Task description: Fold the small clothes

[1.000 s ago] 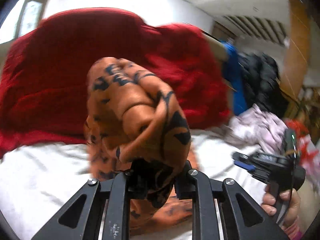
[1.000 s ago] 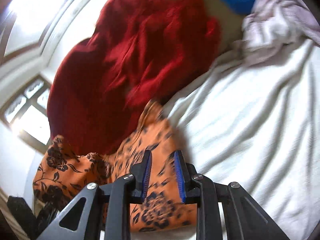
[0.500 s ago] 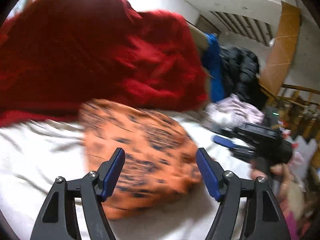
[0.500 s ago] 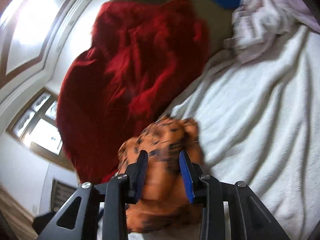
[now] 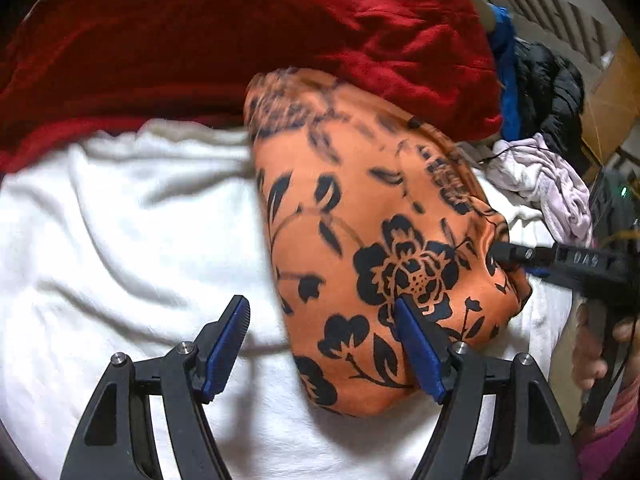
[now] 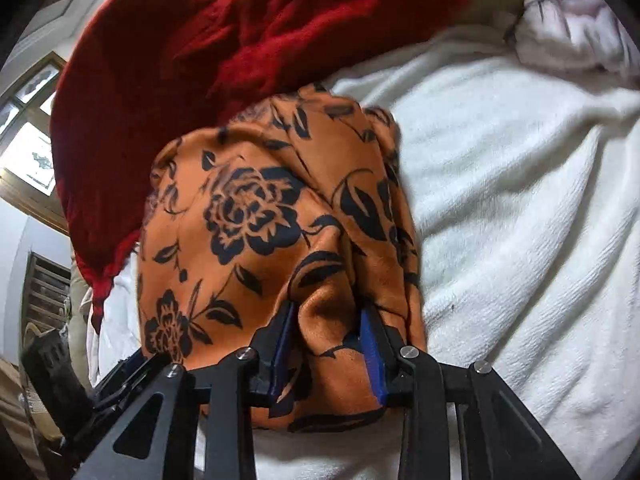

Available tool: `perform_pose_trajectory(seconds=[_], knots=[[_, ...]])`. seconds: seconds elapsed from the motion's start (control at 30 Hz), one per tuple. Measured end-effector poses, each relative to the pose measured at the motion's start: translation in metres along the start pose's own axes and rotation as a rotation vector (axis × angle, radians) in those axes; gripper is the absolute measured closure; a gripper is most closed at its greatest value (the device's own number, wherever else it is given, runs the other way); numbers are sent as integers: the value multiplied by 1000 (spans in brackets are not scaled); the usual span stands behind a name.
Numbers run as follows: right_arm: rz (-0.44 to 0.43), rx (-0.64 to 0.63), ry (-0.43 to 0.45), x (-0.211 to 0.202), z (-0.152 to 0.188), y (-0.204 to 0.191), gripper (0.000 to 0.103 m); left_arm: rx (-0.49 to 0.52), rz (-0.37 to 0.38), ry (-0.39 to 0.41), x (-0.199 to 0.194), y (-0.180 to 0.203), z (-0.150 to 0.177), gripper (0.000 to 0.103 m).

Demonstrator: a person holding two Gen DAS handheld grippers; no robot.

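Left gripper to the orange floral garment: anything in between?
Nothing visible. The left gripper has just opened and hangs over the white blanket, one pad already against the orange floral garment; the gap holds only blanket and the garment's edge. The right gripper pinches a fold at the far side.

Both fisheye views are evenly and fairly brightly lit, with dark vignetted corners and strong bending of straight lines toward the rims. In the right wrist view a window point(image 6: 30, 136) at the left edge glows overexposed. The white blanket point(image 5: 132, 216) is near blown out in the left wrist view, with soft shadows under the left gripper point(image 5: 322, 344). The far end of the orange floral garment point(image 5: 360, 216) smears with motion blur; the red blanket point(image 5: 240, 32) behind it is soft.
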State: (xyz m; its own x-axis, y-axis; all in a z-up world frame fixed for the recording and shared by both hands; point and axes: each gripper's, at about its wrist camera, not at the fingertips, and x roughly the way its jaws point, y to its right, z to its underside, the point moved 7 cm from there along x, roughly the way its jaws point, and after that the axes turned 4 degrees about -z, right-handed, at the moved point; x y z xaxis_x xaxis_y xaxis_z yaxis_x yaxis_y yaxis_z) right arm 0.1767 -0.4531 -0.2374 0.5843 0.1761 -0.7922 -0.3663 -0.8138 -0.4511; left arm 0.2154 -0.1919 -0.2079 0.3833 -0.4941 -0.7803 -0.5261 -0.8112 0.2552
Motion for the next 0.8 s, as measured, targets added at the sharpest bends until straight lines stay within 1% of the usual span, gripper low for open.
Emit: perform_pose_trajectory(seconds=[0.07,0.13,0.17,0.2,0.27,0.3,0.33,0.4,0.43,0.47,0.53,0.57,0.6,0.63,0.67,0.7,0.73,0.8], knots=[[-8,-14,81,-17,-15,-15,67,35,-50,72,-15,-3,-11,27],[-27,-45,134,-24,-35,-36,68,50,-73,114,-22,-5,-22,27],[-34,-64,146,-22,-46,-48,68,50,-68,110,-20,-4,-24,27],[-34,-70,145,-18,-54,-54,68,55,-54,88,-16,-2,-22,27],[-13,-61,126,6,-80,-63,68,72,-39,37,-4,4,-17,27],[6,-56,103,23,-92,-64,68,93,-41,-3,5,7,-10,27],[29,-48,66,40,-101,-61,68,109,-41,-26,12,9,-5,27],[93,-6,-14,83,-111,-44,67,94,-23,-16,19,11,-3,26],[104,19,-52,102,-114,-34,67,74,-8,-11,18,8,-4,26],[103,29,-68,111,-117,-31,66,68,-1,-15,17,6,-3,26],[113,24,-51,105,-126,-39,66,57,9,-13,12,2,-3,26],[109,9,-35,99,-131,-48,66,53,4,3,8,0,-4,26],[63,-22,-7,92,-136,-62,66,54,-7,20,2,-3,-3,26],[-1,-44,-2,90,-138,-77,66,57,-13,28,-1,-4,-3,26],[-65,-56,-16,90,-138,-92,66,59,-16,35,-5,-5,-2,26],[-104,-64,-36,93,-136,-103,66,60,-18,33,-6,-7,0,26],[-134,-79,-64,101,-133,-116,66,60,-18,23,-6,-9,2,26],[-157,-134,-121,128,-126,-135,66,54,-12,5,-3,-11,8,26]])
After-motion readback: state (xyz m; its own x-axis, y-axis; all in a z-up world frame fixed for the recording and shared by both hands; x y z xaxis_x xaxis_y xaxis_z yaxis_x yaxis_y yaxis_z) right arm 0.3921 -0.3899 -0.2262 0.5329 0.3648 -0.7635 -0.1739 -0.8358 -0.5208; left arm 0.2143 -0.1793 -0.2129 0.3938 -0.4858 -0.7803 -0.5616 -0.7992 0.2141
